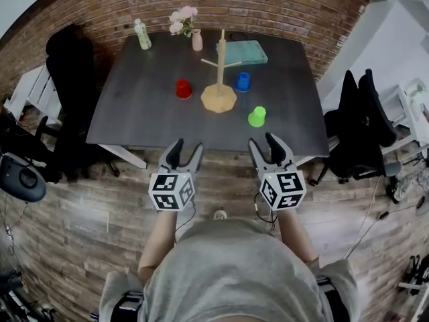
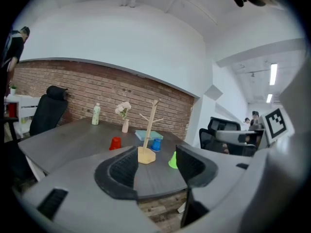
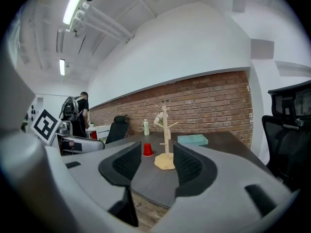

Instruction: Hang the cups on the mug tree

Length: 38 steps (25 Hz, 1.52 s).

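A wooden mug tree (image 1: 219, 79) stands on the dark table (image 1: 141, 113) with bare pegs. Three cups sit upside down around it: a red cup (image 1: 184, 88) to its left, a blue cup (image 1: 242, 81) to its right, a green cup (image 1: 257, 117) nearer the front. My left gripper (image 1: 185, 154) and right gripper (image 1: 270, 148) hover side by side in front of the table's near edge, both open and empty. In the left gripper view the mug tree (image 2: 149, 132), red cup (image 2: 115, 143), blue cup (image 2: 156, 144) and green cup (image 2: 173, 160) show beyond the jaws. The right gripper view shows the mug tree (image 3: 166, 140) and red cup (image 3: 147, 149).
At the table's back stand a pale bottle (image 1: 142, 34), a vase of flowers (image 1: 195, 37) and a teal book (image 1: 242, 53). Black office chairs flank the table at left (image 1: 67, 72) and right (image 1: 358, 119). A brick wall lies behind. A person stands far off in the right gripper view.
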Available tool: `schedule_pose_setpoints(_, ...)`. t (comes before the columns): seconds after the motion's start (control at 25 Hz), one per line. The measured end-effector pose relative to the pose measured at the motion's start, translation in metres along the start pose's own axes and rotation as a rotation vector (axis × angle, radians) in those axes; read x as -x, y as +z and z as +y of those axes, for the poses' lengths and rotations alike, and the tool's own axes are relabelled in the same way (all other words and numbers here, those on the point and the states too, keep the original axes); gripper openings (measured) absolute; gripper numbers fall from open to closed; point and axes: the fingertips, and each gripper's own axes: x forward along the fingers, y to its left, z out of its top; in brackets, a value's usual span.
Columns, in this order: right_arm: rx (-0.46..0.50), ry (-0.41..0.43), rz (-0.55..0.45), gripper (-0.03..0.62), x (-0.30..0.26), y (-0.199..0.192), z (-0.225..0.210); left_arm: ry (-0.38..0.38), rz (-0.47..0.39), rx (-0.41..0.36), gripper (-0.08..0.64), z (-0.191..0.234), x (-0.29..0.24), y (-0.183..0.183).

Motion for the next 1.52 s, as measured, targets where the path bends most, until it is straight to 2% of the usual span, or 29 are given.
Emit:
schedule_pose_setpoints(0.44,-0.015,-0.012,0.017,0.201,-0.029,-0.011,-0.014,0.038,0.012,-0.002,0.232,0.039,-0.051,0.000)
schedule_pose_setpoints(0.96,-0.026,-0.112,0.035,0.201,-0.086,-0.017,-0.053,0.062,0.053,-0.031,0.256,0.105,-0.148,-0.001)
schedule_pose_setpoints(1.24,-0.046,-0.160,0.083,0.199,-0.107,-0.030,-0.077,0.104,0.081,-0.037,0.259,0.138,-0.196,-0.004)
schedule_pose_setpoints(1.52,-0.055,-0.165,0.118,0.196,-0.131,-0.048,-0.086,0.142,0.119,-0.055,0.261,0.172,-0.235,-0.016)
